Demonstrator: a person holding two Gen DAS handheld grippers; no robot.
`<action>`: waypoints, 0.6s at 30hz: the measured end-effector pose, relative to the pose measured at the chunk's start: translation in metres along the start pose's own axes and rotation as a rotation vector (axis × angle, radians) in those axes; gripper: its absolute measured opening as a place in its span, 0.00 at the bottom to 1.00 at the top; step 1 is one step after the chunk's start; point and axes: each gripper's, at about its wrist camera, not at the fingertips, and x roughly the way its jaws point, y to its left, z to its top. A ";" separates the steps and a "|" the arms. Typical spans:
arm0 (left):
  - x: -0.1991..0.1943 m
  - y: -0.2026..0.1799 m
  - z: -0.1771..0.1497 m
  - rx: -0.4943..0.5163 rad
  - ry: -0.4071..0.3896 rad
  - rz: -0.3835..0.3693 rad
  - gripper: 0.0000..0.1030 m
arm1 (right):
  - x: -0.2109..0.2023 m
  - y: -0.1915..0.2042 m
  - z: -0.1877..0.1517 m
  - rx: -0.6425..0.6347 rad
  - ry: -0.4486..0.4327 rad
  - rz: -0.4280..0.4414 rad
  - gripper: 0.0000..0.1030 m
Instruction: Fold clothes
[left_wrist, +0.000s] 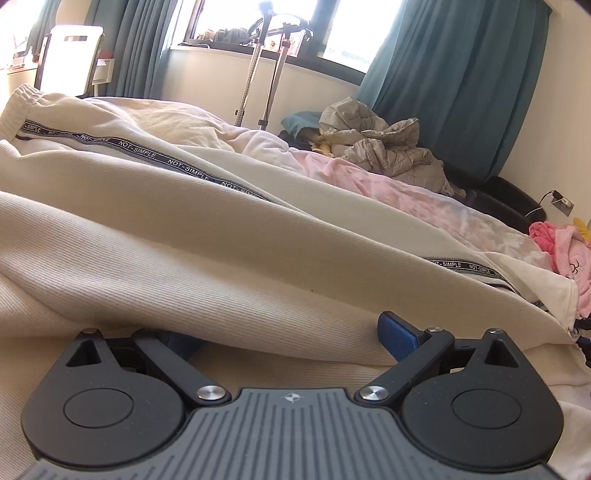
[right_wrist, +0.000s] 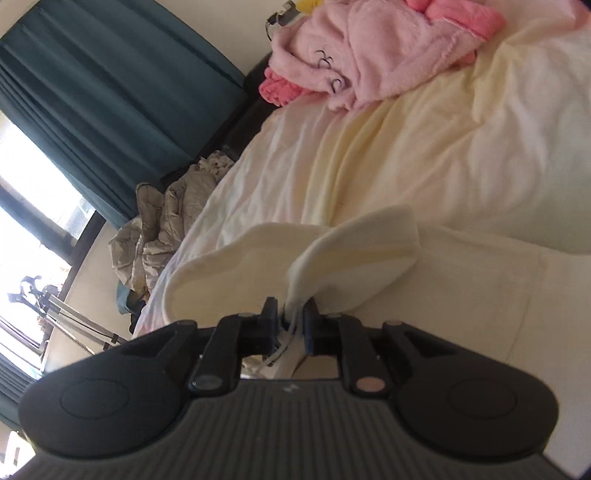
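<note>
Bedding spreads under both your grippers. Your right gripper (right_wrist: 290, 319) has its jaws narrowly apart with the cuff (right_wrist: 354, 254) and its drawstrings between them; I can't tell whether the pads press. Your left gripper (left_wrist: 291, 338) stands wide apart over the cream trousers (left_wrist: 184, 229), which lie long and rumpled across the bed (right_wrist: 461, 122). I judge the folding barely begun: the pink robe (right_wrist: 369, 55) waits.

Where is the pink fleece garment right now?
The pink fleece garment lies bunched at the top of the right wrist view, on the cream bedding near the dark headboard; the left wrist view shows it at far right.
</note>
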 end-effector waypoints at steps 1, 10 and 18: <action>0.000 -0.001 0.000 0.005 -0.001 0.006 0.96 | 0.001 -0.007 0.000 0.029 0.002 -0.007 0.38; 0.001 -0.007 -0.004 0.051 -0.011 0.038 0.96 | -0.002 0.030 -0.012 -0.212 0.091 0.121 0.65; 0.004 -0.011 -0.005 0.063 -0.019 0.053 0.97 | -0.036 0.076 -0.038 -0.760 -0.238 -0.120 0.65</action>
